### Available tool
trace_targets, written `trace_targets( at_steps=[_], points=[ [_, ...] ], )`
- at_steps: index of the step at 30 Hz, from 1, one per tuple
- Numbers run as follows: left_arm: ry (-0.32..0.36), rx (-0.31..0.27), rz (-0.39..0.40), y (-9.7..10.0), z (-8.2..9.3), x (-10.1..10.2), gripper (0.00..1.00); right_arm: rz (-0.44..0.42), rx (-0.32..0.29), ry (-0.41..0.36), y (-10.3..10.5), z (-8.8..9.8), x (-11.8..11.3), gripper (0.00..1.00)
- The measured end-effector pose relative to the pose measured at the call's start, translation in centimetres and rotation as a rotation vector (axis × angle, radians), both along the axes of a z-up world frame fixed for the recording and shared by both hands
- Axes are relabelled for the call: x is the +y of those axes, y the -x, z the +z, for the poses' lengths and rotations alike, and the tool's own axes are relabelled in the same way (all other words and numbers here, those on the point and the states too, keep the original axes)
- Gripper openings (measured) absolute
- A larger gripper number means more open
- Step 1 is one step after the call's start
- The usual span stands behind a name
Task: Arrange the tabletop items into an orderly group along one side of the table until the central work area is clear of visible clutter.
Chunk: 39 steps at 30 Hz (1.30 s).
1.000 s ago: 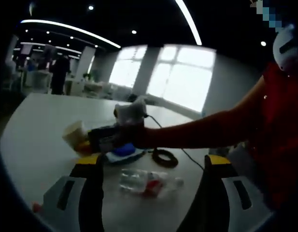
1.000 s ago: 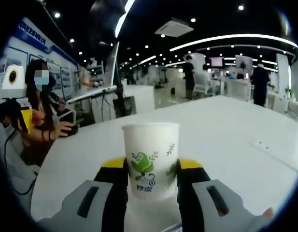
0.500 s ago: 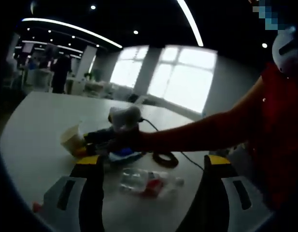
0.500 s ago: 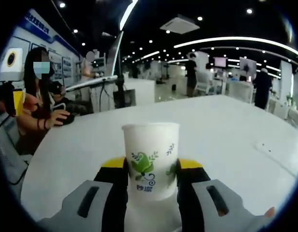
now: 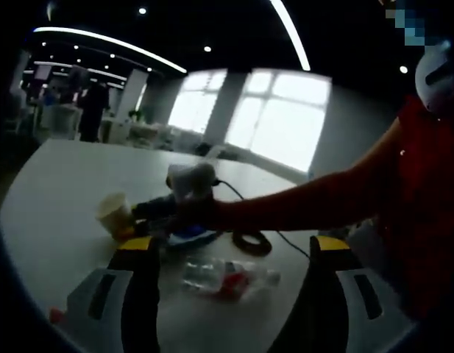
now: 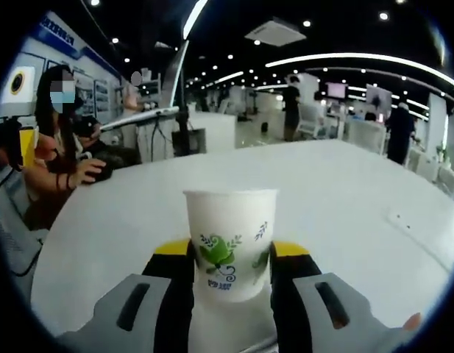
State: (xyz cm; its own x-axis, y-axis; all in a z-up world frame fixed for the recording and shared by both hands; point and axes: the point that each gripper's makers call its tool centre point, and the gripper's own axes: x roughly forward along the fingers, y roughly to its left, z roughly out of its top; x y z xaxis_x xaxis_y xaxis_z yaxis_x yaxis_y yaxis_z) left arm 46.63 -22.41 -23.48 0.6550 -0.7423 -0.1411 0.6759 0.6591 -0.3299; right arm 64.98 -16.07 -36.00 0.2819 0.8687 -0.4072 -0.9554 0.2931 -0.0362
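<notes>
A white paper cup with a green leaf print stands upright between the jaws of my right gripper, which is shut on it. In the left gripper view the same cup hangs just over the white table, held by the right gripper on a red-sleeved arm. My left gripper is open wide. A clear plastic bottle with a red label lies on the table between its jaws, untouched.
A blue object and a coiled black cable lie beyond the bottle. A small red thing sits at the near left. The white table stretches wide ahead of the cup. A person sits at a desk on the left.
The right gripper has carried the cup a little lower and nearer the table. The right gripper view has turned slightly. The left gripper and the bottle have not moved.
</notes>
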Motion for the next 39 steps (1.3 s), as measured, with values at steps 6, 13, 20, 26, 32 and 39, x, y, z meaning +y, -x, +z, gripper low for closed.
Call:
trace_targets(
  at_steps=[6,13,20,26,32,39],
  points=[
    [-0.003,-0.003,-0.005,0.0,0.1,-0.1,0.82,0.004,-0.003,0.047,0.6,-0.9,-0.9,0.40],
    [-0.001,-0.002,-0.009,0.1,0.1,-0.1,0.82,-0.003,0.012,0.059,0.8,-1.0,-1.4,0.39],
    [0.000,-0.004,-0.014,0.0,0.2,-0.3,0.82,0.005,0.012,0.078,1.1,-1.0,-2.1,0.39],
    [-0.001,-0.004,-0.019,0.1,0.2,-0.4,0.82,0.015,0.013,0.092,1.4,-1.4,-2.3,0.39],
    [-0.003,-0.001,-0.019,0.1,0.0,-0.4,0.82,0.031,0.012,0.096,1.5,-1.4,-2.1,0.39],
    [-0.005,-0.003,-0.017,0.1,0.1,-0.4,0.82,0.027,0.019,0.101,1.4,-1.5,-2.3,0.39]
  ],
)
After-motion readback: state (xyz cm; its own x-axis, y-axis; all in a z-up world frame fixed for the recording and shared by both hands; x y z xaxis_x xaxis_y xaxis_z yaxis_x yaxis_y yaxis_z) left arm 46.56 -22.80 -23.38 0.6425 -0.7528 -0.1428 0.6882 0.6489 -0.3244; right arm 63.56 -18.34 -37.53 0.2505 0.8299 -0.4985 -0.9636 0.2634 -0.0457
